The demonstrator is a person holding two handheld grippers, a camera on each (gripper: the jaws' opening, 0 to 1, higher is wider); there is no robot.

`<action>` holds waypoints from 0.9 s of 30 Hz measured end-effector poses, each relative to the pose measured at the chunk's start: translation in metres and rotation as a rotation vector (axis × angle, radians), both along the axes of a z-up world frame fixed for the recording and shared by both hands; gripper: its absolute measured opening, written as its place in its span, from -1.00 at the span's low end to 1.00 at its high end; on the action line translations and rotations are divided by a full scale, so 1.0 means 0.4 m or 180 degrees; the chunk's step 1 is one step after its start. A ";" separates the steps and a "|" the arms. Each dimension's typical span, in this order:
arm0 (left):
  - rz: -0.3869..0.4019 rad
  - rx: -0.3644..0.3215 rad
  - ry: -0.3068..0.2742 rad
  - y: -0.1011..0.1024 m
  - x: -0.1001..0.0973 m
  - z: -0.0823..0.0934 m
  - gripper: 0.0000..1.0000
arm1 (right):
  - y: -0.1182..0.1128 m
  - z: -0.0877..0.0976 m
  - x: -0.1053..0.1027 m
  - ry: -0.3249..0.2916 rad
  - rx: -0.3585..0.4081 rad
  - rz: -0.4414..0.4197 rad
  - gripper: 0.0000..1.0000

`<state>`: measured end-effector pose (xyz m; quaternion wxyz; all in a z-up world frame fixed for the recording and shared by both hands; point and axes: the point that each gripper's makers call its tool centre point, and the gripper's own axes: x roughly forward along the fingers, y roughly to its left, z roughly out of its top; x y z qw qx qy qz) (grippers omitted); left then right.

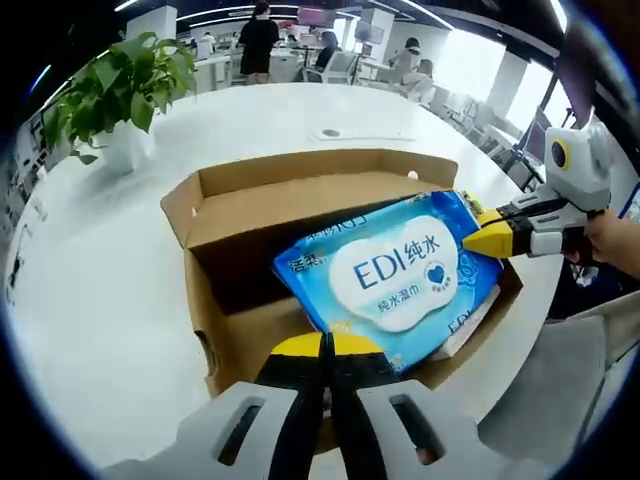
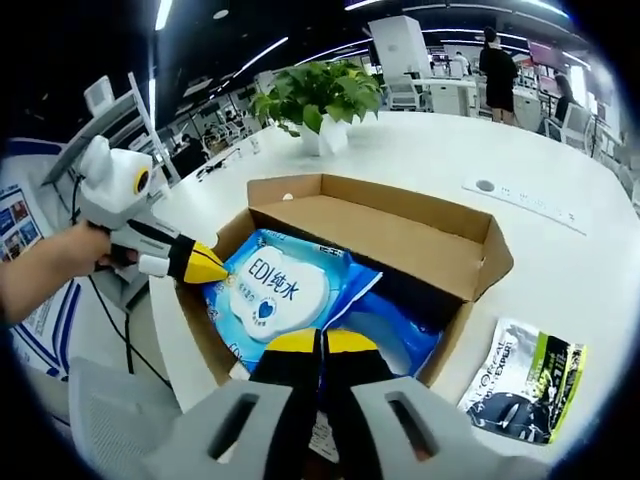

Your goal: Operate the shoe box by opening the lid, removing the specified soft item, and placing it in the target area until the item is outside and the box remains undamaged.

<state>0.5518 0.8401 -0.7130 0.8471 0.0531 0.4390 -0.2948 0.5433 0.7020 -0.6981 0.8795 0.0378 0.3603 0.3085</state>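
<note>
With the lid already folded back, the box (image 1: 300,260) stands open on the white table (image 1: 110,290), and the wipes pack (image 1: 395,275) lies tilted inside it, one corner riding over the box's far-right edge. In the left gripper view, the left gripper (image 1: 327,350) sits at the box's near wall, jaws pressed together on nothing I can make out. The right gripper (image 1: 492,238) comes in beside the box, tip against the pack's corner.

In the right gripper view, the right gripper (image 2: 320,345) rests over the pack (image 2: 290,295), jaws closed; whether they pinch film, cannot tell. The left gripper (image 2: 200,265) touches the pack's edge. A foil pouch (image 2: 525,385) lies outside the box.

Step, as I judge: removal. Next needs a firm pinch, then lifting clear of the box.
</note>
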 end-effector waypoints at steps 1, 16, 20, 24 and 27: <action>0.0002 -0.0011 -0.0014 -0.002 -0.001 0.006 -1.00 | -0.004 0.005 -0.002 -0.0003 0.0013 -0.0013 -1.00; -0.0034 -0.0210 -0.0233 -0.085 -0.024 0.106 -1.00 | -0.084 0.073 -0.029 -0.0075 0.0105 -0.0139 -1.00; -0.0073 -0.0243 -0.0251 -0.116 -0.038 0.117 -1.00 | -0.112 0.083 -0.041 -0.0080 0.0105 -0.0173 -1.00; -0.0098 -0.0267 -0.0246 -0.143 -0.046 0.121 -1.00 | -0.138 0.088 -0.049 -0.0068 0.0097 -0.0203 -1.00; -0.0116 -0.0282 -0.0256 -0.158 -0.042 0.126 -1.00 | -0.157 0.095 -0.054 -0.0058 0.0113 -0.0246 -1.00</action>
